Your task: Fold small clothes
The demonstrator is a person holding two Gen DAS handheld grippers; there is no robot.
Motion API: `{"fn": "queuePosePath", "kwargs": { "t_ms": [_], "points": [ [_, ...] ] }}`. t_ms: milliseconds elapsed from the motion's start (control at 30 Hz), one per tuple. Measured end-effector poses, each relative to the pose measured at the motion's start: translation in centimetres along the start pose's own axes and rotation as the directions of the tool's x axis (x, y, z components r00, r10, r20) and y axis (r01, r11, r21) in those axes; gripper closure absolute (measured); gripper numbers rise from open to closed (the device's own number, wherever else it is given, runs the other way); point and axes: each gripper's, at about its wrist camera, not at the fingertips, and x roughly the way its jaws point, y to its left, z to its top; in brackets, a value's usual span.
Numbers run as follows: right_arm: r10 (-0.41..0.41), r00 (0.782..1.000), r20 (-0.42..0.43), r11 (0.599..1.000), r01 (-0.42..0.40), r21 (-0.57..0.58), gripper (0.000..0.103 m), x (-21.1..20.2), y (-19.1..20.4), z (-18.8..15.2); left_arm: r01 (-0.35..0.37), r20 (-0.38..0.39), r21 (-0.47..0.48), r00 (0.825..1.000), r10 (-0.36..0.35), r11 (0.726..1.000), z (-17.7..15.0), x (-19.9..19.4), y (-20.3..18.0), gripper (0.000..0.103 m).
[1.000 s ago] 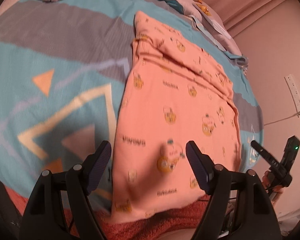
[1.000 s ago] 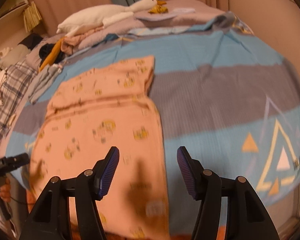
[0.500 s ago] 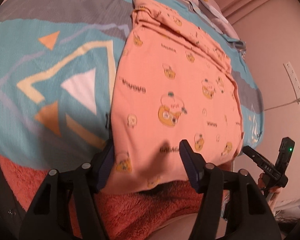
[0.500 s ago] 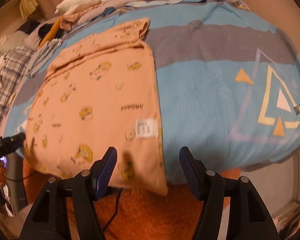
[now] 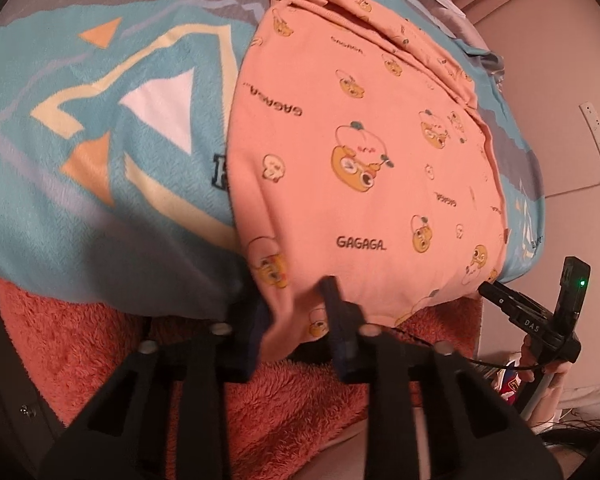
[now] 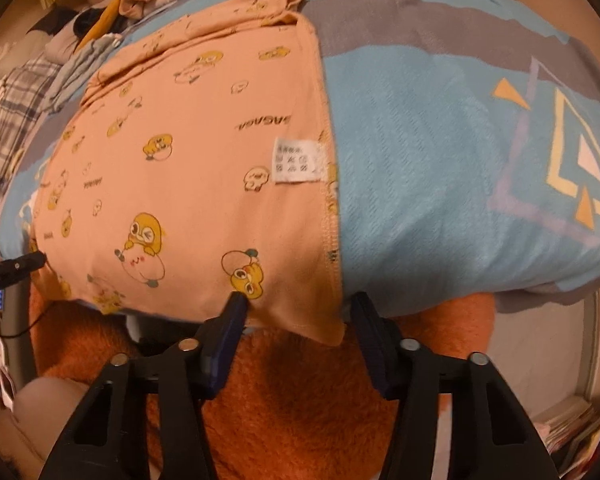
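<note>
- As both tools reach the near edge of the bed (image 5: 100, 208), the peach cartoon-print garment (image 5: 352, 152) lies spread flat along the blue patterned blanket (image 6: 440, 168), its hem hanging just over that edge above an orange fleece cover (image 6: 300, 400).
- The step in hand looks like seizing the two hem corners for a first fold; next, each tool must close on its corner, then lift and carry the hem toward the far end without dragging the cloth askew.
- The left gripper (image 5: 292, 308) has its jaws narrowed around the hem's left corner, cloth bunched between them; whether they pinch fully cannot be told.
- The right gripper (image 6: 296, 320) stands wide open, its jaws straddling the right corner, near the white care label (image 6: 298, 160), gripping nothing.
</note>
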Motion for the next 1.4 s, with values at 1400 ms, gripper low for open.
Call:
{"fn": "queuePosePath", "kwargs": {
  "t_ms": [1400],
  "points": [
    [0.063, 0.974, 0.218, 0.968, -0.113, 0.222, 0.097, -0.1, -2.3, 14.1, 0.058, 0.148, -0.064, 0.988, -0.048, 0.996, 15.8, 1.0, 0.4, 0.098]
  ]
}}
